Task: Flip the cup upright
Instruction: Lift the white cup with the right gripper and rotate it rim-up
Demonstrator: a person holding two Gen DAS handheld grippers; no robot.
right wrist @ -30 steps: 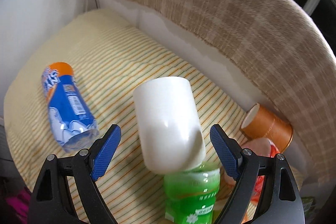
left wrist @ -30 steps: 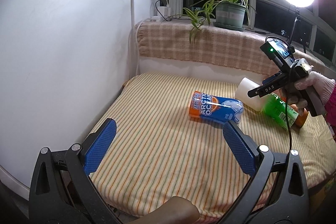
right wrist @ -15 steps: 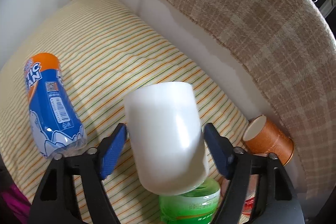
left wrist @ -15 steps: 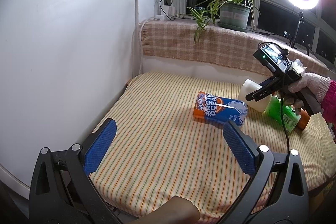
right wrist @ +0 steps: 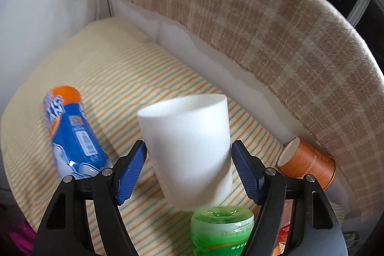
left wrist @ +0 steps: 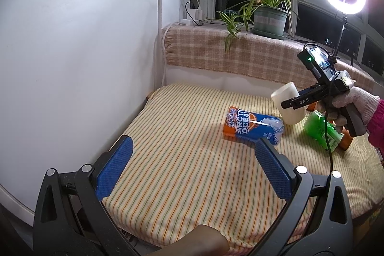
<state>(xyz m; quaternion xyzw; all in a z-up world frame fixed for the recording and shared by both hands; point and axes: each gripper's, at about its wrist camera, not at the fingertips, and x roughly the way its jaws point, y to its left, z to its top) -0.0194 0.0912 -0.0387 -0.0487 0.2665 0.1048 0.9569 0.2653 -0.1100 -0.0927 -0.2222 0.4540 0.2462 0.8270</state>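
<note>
White cup (right wrist: 189,148) now lifted clear, clamped in right tongs (right wrist: 189,168); base blurred.

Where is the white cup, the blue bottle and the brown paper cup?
white cup (right wrist: 189,150), right wrist view, its side wall.
blue bottle (right wrist: 79,136), right wrist view, its label.
brown paper cup (right wrist: 309,166), right wrist view, its side.

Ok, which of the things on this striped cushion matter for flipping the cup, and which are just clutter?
Belongs to the job:
- white cup, clamped and lifted
- right gripper, holding it
- striped cushion, where the cup will probably be set down

Just lying about:
- Arctic Ocean bottle, on its side
- green bottle, on its side
- orange paper cup, on its side
- left gripper, open and idle
</note>
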